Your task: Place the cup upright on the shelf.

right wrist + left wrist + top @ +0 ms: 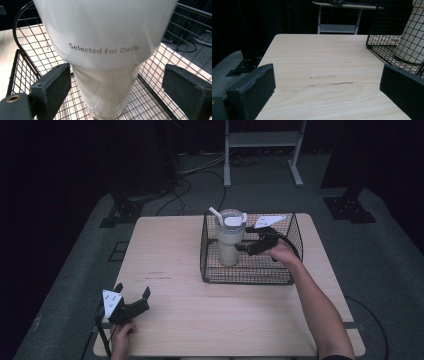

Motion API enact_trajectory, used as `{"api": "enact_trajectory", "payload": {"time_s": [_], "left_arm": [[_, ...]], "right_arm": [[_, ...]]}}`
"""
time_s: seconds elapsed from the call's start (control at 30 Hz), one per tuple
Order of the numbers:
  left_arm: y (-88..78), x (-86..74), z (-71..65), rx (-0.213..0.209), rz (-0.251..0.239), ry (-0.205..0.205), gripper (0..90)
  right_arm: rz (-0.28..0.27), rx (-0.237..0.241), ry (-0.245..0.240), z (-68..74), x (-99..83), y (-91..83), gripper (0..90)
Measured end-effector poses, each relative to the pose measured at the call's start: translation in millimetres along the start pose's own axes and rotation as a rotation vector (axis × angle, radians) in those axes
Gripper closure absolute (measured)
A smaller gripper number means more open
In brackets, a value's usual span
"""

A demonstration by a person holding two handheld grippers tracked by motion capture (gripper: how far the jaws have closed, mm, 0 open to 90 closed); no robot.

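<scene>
Tumbler [105,62] stands upright between the open right tongs [115,87].

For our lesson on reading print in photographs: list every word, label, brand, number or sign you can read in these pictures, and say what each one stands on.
"Selected For Daily": grey print across the side of the white tumbler standing in the wire basket, read in the right gripper view; the last word is blurred at its end, so its reading is less sure.
High view: no print can be read on the tumbler there; too small.
Left gripper view: no text.
</scene>
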State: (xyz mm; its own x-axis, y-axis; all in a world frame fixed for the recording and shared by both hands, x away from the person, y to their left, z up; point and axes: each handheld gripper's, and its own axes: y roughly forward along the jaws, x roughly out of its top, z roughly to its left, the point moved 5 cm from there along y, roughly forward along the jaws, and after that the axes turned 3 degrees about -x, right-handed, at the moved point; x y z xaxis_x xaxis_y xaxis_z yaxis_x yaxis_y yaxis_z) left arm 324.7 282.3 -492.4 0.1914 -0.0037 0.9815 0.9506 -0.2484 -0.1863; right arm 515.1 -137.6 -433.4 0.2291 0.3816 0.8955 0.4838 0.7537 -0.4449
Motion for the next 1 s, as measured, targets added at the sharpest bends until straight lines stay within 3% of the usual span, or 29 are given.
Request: {"api": "enact_trajectory", "payload": {"time_s": [1.0], "left_arm": [[-0.1, -0.1, -0.4, 0.001, 0.000, 0.003, 0.0]], "right_arm": [[-0.019, -0.040, 0.019, 8.1, 12.9, -55.8, 8.1]]}}
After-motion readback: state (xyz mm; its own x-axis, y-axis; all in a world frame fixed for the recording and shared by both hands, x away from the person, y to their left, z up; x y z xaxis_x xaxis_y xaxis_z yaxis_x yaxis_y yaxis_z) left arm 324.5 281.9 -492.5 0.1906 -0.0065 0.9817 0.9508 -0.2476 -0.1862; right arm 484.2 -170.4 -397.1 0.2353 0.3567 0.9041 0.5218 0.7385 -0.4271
